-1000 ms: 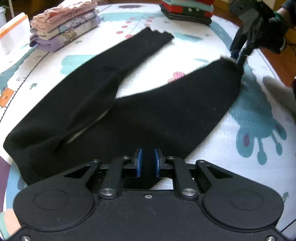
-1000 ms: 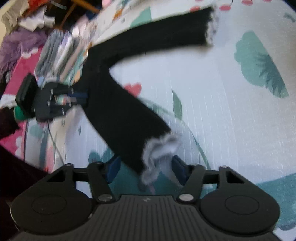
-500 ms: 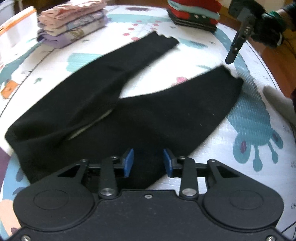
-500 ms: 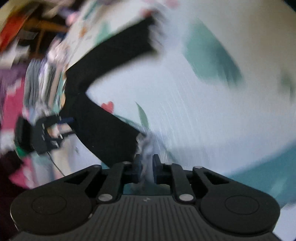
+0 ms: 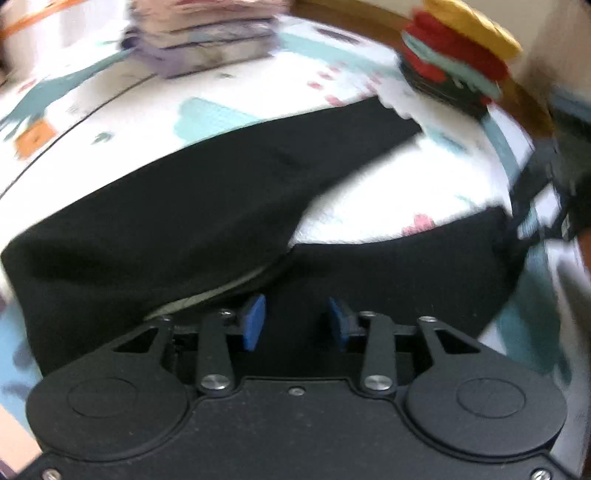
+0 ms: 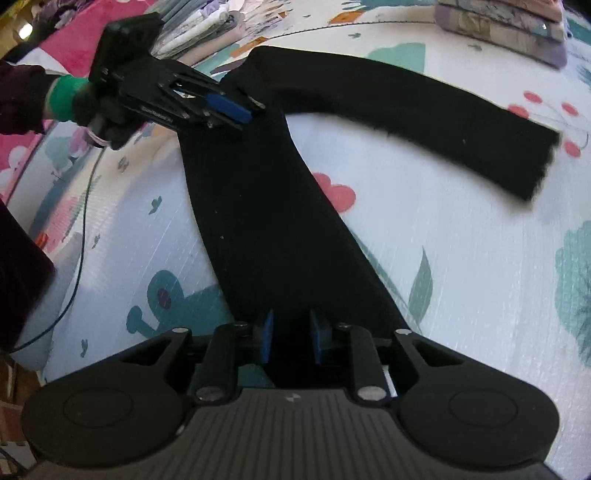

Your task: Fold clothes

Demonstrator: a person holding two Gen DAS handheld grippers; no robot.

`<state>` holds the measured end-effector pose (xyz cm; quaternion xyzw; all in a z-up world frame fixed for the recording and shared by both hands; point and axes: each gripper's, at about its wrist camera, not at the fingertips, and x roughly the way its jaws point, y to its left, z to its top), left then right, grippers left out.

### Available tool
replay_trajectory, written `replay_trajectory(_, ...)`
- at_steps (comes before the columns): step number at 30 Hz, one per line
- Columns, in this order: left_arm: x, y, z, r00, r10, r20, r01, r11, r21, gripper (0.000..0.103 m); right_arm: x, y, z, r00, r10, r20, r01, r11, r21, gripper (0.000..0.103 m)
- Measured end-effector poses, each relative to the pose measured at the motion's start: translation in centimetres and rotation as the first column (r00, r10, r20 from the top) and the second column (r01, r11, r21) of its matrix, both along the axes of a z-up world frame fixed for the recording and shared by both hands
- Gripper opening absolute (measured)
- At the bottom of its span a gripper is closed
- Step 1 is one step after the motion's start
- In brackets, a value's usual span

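A pair of black trousers (image 5: 184,221) lies flat on the printed play mat (image 6: 461,277), its legs spread in a V. My left gripper (image 5: 297,321) hovers at the waist end, jaws opening, black cloth below and between the blue pads with nothing pinched. It also shows in the right wrist view, the left gripper (image 6: 243,110) at the waistband. My right gripper (image 6: 291,339) is over the cuff end of the near leg (image 6: 266,206), jaws opening, the cloth lying loose between the pads. The other leg (image 6: 406,110) stretches away to the right.
A pastel stack of folded clothes (image 5: 207,40) and a red, teal and yellow stack (image 5: 454,62) stand at the mat's far edge. More folded laundry (image 6: 199,29) lies behind the left hand. A thin cable (image 6: 81,229) trails over the mat's left side.
The left jaws have spread apart and let go of the waistband. The right gripper pinched the upturned cuff, then swung round; the cuff now lies flat between parted pads.
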<state>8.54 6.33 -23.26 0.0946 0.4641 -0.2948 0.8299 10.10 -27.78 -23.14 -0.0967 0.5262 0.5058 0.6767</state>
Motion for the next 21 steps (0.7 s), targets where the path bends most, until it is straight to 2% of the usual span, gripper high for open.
replay_trajectory(2,-1.0,-0.3,0.2,0.999,-0.024,0.025,0.023,0.999,0.033,0.039,-0.2,0.0,0.5,1.0,0.004,0.029,-0.004,1.0,-0.027,0.021)
replay_trajectory(4,-1.8,0.4,-0.3,1.0,-0.025,0.015,0.025,0.999,0.025,0.044,-0.6,-0.1,0.6,0.997,0.029,0.065,-0.026,0.998,-0.053,0.023)
replay_trajectory(6,-2.0,1.0,0.1,1.0,-0.025,0.003,0.025,0.999,0.025,0.045,0.2,-0.6,0.4,0.999,0.032,0.004,-0.032,0.998,-0.046,0.023)
replay_trajectory(8,-1.9,2.0,1.3,1.0,0.015,0.009,-0.015,1.0,0.001,0.045,1.5,-0.4,0.7,0.997,0.033,-0.067,-0.036,0.998,-0.045,0.025)
replay_trajectory(11,-1.2,3.5,2.6,0.995,0.091,0.045,-0.09,0.995,-0.035,0.045,2.9,-0.9,2.1,1.0,-0.006,-0.018,0.006,1.0,0.003,0.025)
replay_trajectory(14,0.2,4.6,2.9,0.985,0.16,0.063,-0.157,0.987,-0.043,0.045,5.4,-0.6,2.5,0.986,-0.139,0.089,0.14,0.99,-0.012,0.025)
replay_trajectory(17,1.9,4.8,2.5,0.981,0.179,0.072,-0.178,0.984,-0.024,0.045,8.0,-0.4,2.9,0.944,-0.272,0.189,0.279,0.96,-0.01,0.025)
replay_trajectory(21,3.8,5.2,2.0,0.978,0.194,0.078,-0.195,0.981,-0.001,0.045,12.1,-1.7,2.4,0.833,-0.515,0.201,0.521,0.853,0.024,0.034)
